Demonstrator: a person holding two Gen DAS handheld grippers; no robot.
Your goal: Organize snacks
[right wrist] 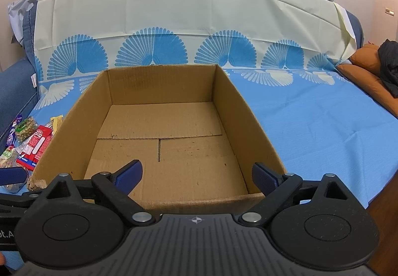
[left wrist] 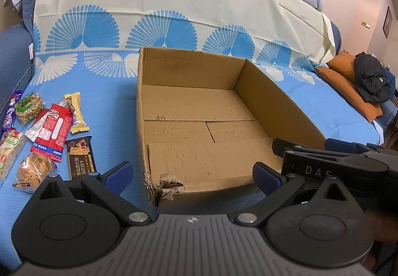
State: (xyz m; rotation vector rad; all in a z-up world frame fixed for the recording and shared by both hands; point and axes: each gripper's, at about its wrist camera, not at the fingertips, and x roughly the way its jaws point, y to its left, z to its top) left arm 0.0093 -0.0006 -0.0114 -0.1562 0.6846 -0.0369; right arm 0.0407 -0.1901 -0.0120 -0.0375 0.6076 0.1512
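An empty open cardboard box (left wrist: pixel 273 101) (right wrist: pixel 248 126) stands on the blue cloth in front of both grippers. Several snacks lie to its left: a red packet (left wrist: pixel 53 131) (right wrist: pixel 36 149), a yellow bar (left wrist: pixel 75 113), a dark cracker bar (left wrist: pixel 82 159), a green-labelled nut bag (left wrist: pixel 28 108) and a round biscuit bag (left wrist: pixel 33 171). My left gripper (left wrist: pixel 191 174) is open over the box's torn near-left corner, holding nothing. My right gripper (right wrist: pixel 197 172) is open above the box's near wall, also with nothing between its blue pads.
The cloth (right wrist: pixel 311 126) with a blue fan pattern runs up the sofa back behind the box. An orange cushion (left wrist: pixel 348 86) with a dark garment (left wrist: pixel 370 79) lies at the far right. The cloth's edge drops off at the near right.
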